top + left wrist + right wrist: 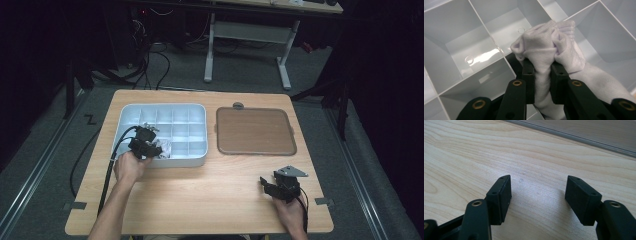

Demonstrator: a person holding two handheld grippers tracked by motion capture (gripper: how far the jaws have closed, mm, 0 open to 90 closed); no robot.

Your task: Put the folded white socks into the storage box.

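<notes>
1. Two grippers are at work over a light wooden worktop [200,195]; the person's forearms enter from its near edge.
2. Left gripper [542,70]: fingers [528,75] clenched on a bunched white sock [544,47], the fabric pinched in the narrow gap between the pads and bulging above them.
3. White sock: it sits inside the white divided tray [197,159], in the near-left part of the grid, close to the tray's front wall. In the left gripper view it straddles a thin divider, with its loose end trailing toward the lower right. Which compartment holds most of it cannot be told.
4. Divided tray: it lies on the left half of the worktop, rim parallel to the worktop's edges. The cells around the sock show bare floors, leaving open room on all sides of the held fabric.
5. Brown tray [255,131]: flat, rounded corners, grey rim, just beside the divided tray on its right, a narrow strip of worktop between them. A small grey tab [238,105] sits at its far edge.
6. Right gripper [537,195]: fingers [502,195] released and spread wide, nothing between them, hovering low over bare wood near the worktop's near-right corner, well apart from both trays.
7. Open room: a broad strip of bare worktop runs along the near edge between the two hands.
</notes>
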